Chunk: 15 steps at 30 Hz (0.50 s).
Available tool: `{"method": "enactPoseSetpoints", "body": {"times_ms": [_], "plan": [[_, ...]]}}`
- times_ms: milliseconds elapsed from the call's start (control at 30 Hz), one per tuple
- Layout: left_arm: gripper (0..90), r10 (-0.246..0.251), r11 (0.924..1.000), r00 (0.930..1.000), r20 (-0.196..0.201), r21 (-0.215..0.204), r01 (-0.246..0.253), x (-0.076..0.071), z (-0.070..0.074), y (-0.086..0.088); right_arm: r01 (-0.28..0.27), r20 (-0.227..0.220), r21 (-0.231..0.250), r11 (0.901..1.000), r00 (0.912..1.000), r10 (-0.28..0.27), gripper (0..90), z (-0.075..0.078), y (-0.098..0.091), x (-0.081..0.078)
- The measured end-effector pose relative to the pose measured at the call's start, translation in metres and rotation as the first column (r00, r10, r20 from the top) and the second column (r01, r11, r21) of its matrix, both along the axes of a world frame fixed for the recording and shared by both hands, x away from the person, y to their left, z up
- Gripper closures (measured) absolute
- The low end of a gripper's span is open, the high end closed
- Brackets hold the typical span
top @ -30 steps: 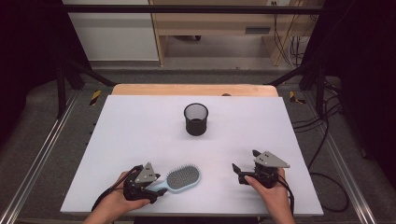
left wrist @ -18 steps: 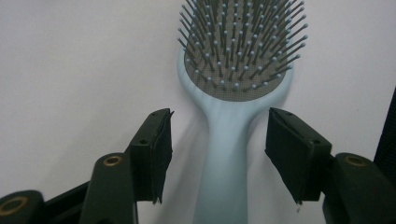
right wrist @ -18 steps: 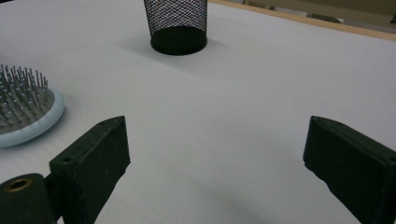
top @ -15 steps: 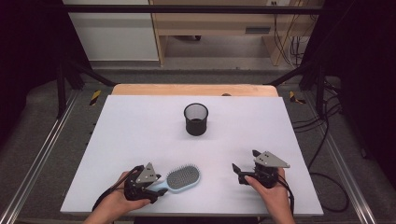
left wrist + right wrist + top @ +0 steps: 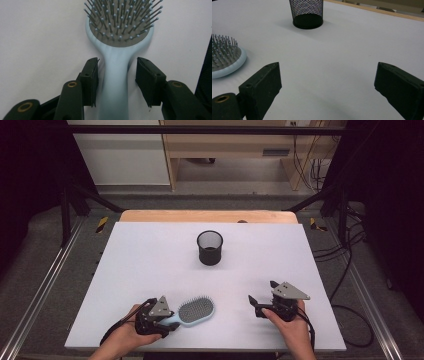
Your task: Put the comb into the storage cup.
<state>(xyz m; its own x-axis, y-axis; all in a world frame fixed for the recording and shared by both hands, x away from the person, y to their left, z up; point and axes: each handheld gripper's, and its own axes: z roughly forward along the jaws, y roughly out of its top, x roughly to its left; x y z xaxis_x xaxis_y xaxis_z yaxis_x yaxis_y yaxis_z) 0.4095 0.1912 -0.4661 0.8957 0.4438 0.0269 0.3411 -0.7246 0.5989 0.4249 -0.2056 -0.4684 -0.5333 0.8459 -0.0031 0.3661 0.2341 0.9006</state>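
A light blue hairbrush (image 5: 196, 311) lies bristles up near the table's front edge, handle pointing left. My left gripper (image 5: 170, 320) sits at that handle. In the left gripper view the handle (image 5: 116, 82) runs between the two black pads (image 5: 91, 80), which have just been closing. A thin gap still shows on each side, so the pads are not pressing on it. My right gripper (image 5: 256, 305) rests at the front right, jaws wide open and holding nothing (image 5: 327, 82). From there the brush head (image 5: 225, 60) is at the left.
A black mesh cup (image 5: 210, 247) stands upright at the middle of the white table (image 5: 150, 255), and it appears ahead in the right gripper view (image 5: 306, 12). A wooden strip runs along the far edge. Cables hang off to the right.
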Motion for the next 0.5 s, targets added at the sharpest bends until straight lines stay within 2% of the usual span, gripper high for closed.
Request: {"method": "enactPoseSetpoints", "body": {"times_ms": [367, 500], "plan": [[53.3, -0.001, 1.0000, 0.9998, -0.022, -0.007, 0.001, 0.0027, -0.0002, 0.0016, 0.002, -0.001, 0.001, 1.0000, 1.0000, -0.002, 7.6, 0.0001, 0.0003, 0.0003], [57.3, 0.004, 1.0000, 0.9997, -0.024, -0.007, -0.004, 0.0038, 0.0001, 0.0020, 0.000, -0.002, 0.000, 1.0000, 1.0000, 0.000, 7.7, -0.0001, 0.0008, 0.0006]]}}
